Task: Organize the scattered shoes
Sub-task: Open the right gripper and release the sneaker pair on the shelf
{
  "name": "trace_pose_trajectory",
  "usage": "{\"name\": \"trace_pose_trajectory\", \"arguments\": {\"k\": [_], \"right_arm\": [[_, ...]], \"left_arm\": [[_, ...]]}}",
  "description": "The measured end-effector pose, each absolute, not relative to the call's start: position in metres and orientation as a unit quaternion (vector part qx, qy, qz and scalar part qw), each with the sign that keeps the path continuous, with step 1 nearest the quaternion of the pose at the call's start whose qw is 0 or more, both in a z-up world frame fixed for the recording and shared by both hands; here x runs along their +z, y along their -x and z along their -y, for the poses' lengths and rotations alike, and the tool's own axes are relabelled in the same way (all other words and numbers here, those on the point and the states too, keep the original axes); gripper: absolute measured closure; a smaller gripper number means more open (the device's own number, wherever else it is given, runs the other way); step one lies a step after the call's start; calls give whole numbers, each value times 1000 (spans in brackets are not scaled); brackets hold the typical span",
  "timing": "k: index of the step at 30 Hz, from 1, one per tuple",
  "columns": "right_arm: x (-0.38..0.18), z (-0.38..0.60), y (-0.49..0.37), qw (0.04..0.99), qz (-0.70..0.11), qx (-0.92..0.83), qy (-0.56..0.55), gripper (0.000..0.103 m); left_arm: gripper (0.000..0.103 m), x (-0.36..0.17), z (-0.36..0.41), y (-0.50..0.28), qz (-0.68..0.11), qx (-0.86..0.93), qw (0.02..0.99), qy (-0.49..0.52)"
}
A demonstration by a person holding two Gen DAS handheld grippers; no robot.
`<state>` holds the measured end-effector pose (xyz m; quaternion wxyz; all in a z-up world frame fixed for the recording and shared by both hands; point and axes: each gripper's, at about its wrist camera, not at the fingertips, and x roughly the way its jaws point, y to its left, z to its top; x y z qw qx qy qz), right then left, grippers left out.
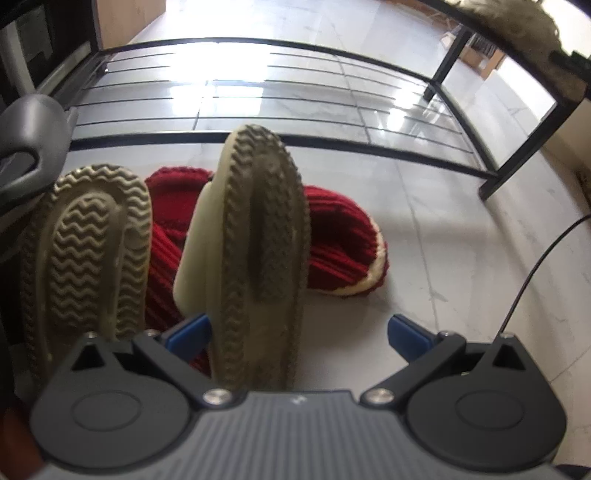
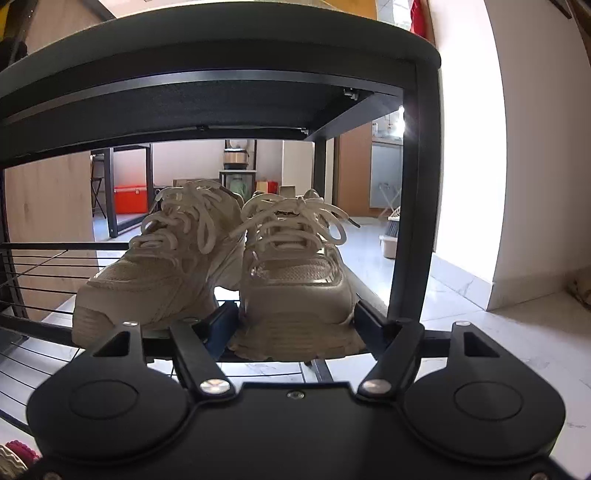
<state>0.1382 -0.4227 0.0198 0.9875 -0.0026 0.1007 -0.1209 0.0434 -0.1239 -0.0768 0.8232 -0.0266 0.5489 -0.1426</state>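
In the left wrist view my left gripper [image 1: 297, 330] is open. A red knit slipper with a cream sole [image 1: 258, 240] stands on edge between its fingers, against the left finger. A second red slipper [image 1: 85, 240] lies sole-up to the left. In the right wrist view my right gripper [image 2: 295, 317] is spread around the toe of the right white sneaker [image 2: 295, 291], which stands on the black shoe rack's wire shelf [image 2: 44, 266]. I cannot tell whether the pads press on it. The left white sneaker [image 2: 159, 258] stands beside it.
The rack's low wire shelf [image 1: 258, 96] lies beyond the slippers, with a black leg [image 1: 517, 147] at right. A black cable [image 1: 535, 266] crosses the marble floor. A fur-trimmed shoe [image 1: 517, 26] sits at top right. The rack's top board [image 2: 207, 62] hangs above the sneakers.
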Motion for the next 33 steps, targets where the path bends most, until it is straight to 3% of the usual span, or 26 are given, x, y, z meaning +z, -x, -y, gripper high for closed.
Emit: {"name": "trace_pose_trajectory", "arguments": {"k": [12,19,25,33], "right_arm": [[24,431,-179,984,-129,-123,32,35],[27,433,-160,983,-135,-126,0,35],[34,402,-106,992,-63,-95,-60,7],[22,333,-123,995,-81,-51,-36,5]], "left_arm": [[1,-72,121,-45,-544,-147,825,35],[1,-69,122,-44,-540,-151,827,36],[1,-65,123,-41,-535,-157,830,36],[1,-64,124,-37,-533,-163,830,32]]}}
